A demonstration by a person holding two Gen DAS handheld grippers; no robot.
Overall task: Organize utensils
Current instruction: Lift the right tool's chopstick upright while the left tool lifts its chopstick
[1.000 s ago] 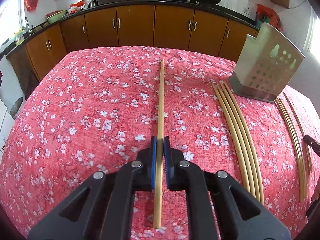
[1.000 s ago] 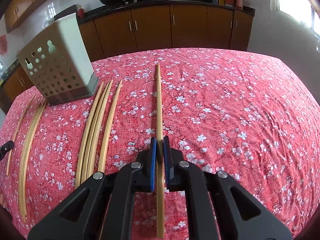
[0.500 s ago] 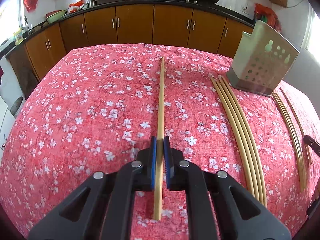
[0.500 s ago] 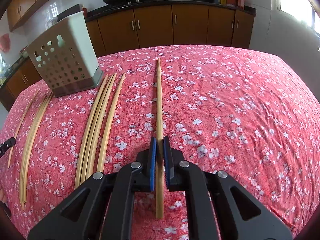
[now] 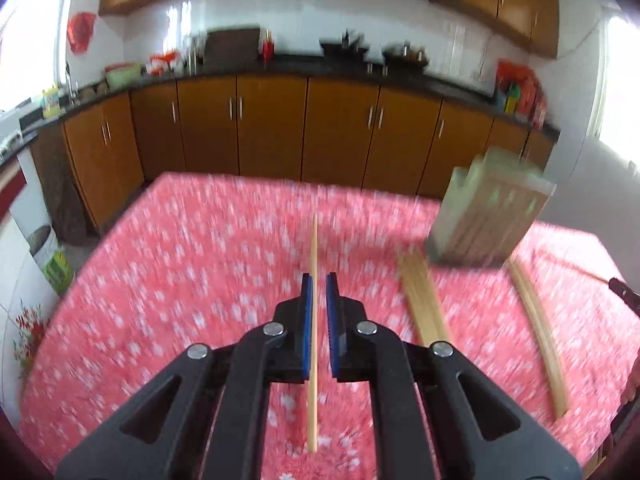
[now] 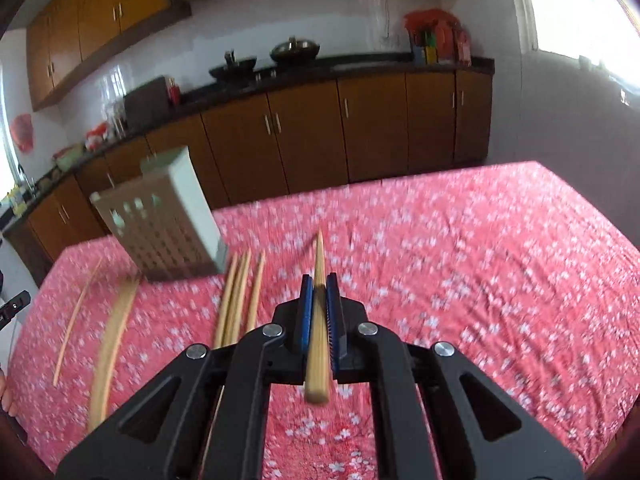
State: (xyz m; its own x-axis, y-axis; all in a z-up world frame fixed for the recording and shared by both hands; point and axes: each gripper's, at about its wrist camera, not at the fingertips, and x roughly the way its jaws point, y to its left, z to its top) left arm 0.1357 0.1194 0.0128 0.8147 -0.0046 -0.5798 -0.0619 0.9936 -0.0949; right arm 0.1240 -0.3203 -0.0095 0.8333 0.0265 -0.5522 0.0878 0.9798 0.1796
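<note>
Holding one chopstick each, left tool [image 5: 316, 294] and right tool [image 6: 319, 294] were pinched shut, sticks [image 5: 313, 344] [image 6: 318, 340] lengthwise along the fingers. Holder [image 6: 160, 224] stood near the tabletop's [image 6: 480, 280] far edge, between both tools; neither looked clearly nearer.

surface: red floral cloth [image 6: 460, 248] — on it: perforated holder [image 6: 168, 232] | loose chopsticks [image 6: 236, 296]
</note>
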